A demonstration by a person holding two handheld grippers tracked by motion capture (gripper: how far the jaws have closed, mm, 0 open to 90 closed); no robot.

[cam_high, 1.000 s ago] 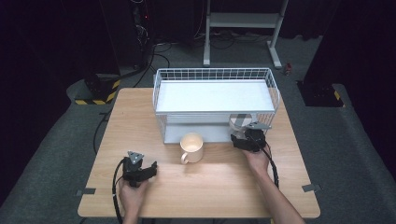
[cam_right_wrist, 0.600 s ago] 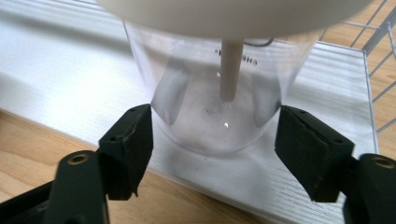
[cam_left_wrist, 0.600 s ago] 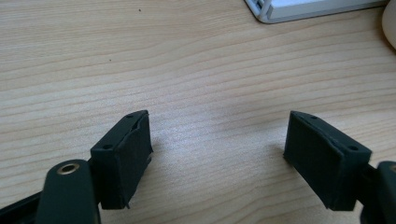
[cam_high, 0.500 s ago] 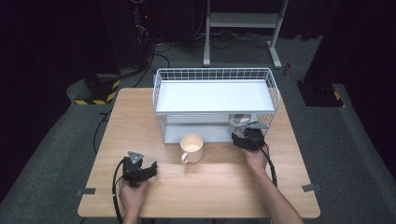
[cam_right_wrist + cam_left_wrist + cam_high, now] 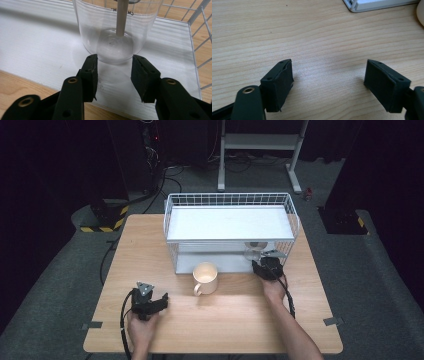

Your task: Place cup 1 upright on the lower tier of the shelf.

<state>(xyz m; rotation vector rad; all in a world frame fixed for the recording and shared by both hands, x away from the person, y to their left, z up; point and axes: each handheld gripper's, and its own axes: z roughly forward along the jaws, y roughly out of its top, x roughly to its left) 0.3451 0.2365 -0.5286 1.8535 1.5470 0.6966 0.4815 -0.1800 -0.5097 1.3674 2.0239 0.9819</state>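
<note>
The right hand-held gripper [image 5: 113,66] is just closing its jaws narrow at the glass's [image 5: 115,30] base on the rack's [image 5: 170,220] lower shelf, seemingly starting a grasp, while the left hand-held gripper [image 5: 328,82] is resting wide and empty.

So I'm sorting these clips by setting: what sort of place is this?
Most likely a lab or recording studio, not a home. A lone wooden table stands on grey carpet amid dark surroundings, with loose cables, a metal stand, and yellow-black hazard tape behind it.
</note>
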